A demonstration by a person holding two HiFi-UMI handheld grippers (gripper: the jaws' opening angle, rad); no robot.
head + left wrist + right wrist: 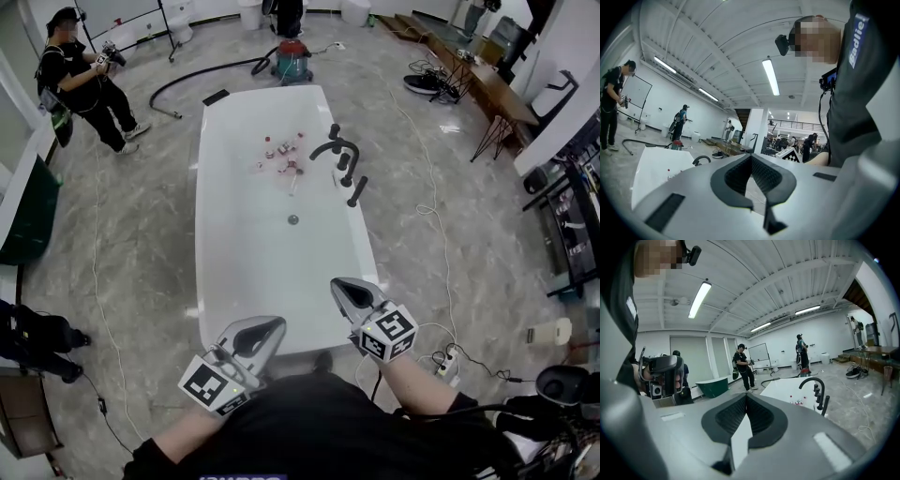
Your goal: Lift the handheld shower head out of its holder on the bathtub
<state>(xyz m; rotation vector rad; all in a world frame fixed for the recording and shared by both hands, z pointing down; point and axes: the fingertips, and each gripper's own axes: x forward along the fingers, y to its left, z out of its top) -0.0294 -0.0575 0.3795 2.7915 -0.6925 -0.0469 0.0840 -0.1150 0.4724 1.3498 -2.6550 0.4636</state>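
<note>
We stand in a big room with a grey floor, at one end of a white bathtub (202, 234). Our left gripper (265, 330) and right gripper (349, 291) are both closed tight and hold nothing. The black shower head (357, 191) stands on the tub's edge, well ahead of the right gripper, next to the black tap (333, 147).
</note>
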